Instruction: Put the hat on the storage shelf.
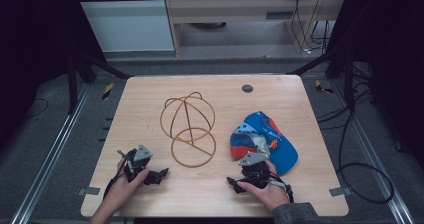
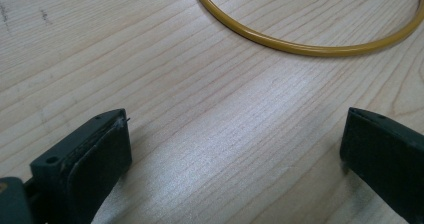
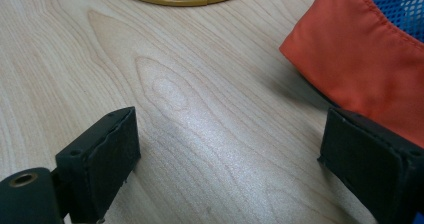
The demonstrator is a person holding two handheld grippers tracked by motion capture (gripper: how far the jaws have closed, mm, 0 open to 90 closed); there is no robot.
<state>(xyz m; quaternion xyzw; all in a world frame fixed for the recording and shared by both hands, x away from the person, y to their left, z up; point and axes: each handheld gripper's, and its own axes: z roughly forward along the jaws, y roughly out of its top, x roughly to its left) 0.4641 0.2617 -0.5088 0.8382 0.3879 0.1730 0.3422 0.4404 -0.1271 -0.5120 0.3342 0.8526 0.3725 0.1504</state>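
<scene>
**Two open tools resting beside a cap and its wire stand**

We hold the left tool [image 1: 159,174] low on the wooden surface [image 1: 140,104], its jaws spread wide with nothing between them, aimed toward the yellow wire stand [image 1: 189,129]. Our right tool [image 1: 232,182] also rests low, jaws wide apart and empty, one jaw just beside the cap's orange brim [image 3: 365,54]. We judge both are parked ready to begin. The cap [image 1: 264,141] lies right of the stand, near our right hand [image 1: 267,191]. It is blue mesh with an orange brim, crumpled and turned partly open. The stand is a domed frame of thin hoops on a flat ring.
</scene>
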